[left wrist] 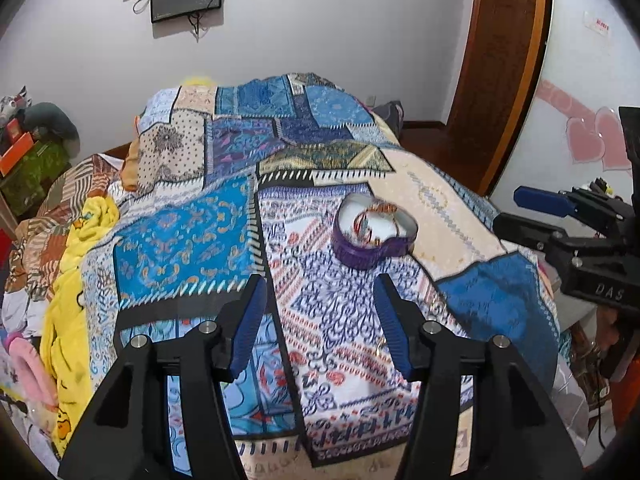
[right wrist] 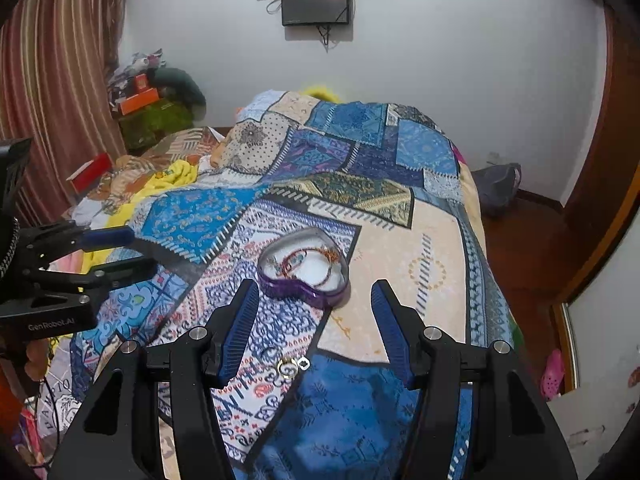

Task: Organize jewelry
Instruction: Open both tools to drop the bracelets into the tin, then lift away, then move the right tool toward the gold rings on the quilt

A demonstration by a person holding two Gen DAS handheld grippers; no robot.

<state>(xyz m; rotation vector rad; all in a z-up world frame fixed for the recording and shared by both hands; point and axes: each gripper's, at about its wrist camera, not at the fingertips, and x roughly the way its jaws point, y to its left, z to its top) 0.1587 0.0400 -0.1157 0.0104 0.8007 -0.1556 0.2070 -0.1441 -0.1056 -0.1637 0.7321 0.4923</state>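
A purple heart-shaped box (left wrist: 374, 234) lies open on the patterned bedspread, with bracelets (left wrist: 366, 226) inside on a white lining. It also shows in the right wrist view (right wrist: 304, 270). A small gold ring (right wrist: 288, 368) with a silver piece beside it lies on the bedspread between my right fingers, nearer than the box. In the left wrist view it is a faint glint (left wrist: 382, 344). My left gripper (left wrist: 320, 312) is open and empty, above the bedspread short of the box. My right gripper (right wrist: 312, 320) is open and empty, over the ring.
The patchwork bedspread (right wrist: 360, 184) covers a humped bed. Yellow blanket and clothes (left wrist: 76, 264) pile along the left. Boxes (right wrist: 152, 116) stand at the far left, a door (left wrist: 500, 60) at the right, a monitor (right wrist: 316, 2) on the wall.
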